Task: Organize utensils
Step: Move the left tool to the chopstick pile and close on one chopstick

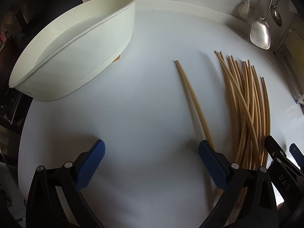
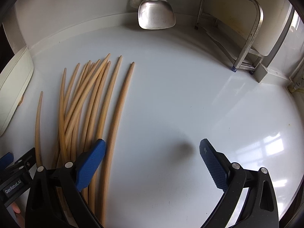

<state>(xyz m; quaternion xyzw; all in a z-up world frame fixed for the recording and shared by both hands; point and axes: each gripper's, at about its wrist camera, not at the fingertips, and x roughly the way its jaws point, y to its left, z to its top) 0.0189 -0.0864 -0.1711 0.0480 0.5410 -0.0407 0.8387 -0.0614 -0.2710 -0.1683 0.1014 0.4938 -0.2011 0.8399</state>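
hovering, fingers apart and empty: left gripper (image 1: 152,153), right gripper (image 2: 152,151). chopstick pile (image 1: 247,102) well right of tray (image 1: 79,43), pair (image 1: 191,98) between. risk: crossed sticks rolling, scattering.

White kitchen corner in daylight

A glossy white table (image 2: 190,95) meets a pale wall (image 2: 76,9) where a steel spatula (image 2: 156,14) hangs; a metal rack (image 2: 247,28) stands right, and window light reflects off the surface.

Black frames, blue textured fingers (image 1: 91,165)
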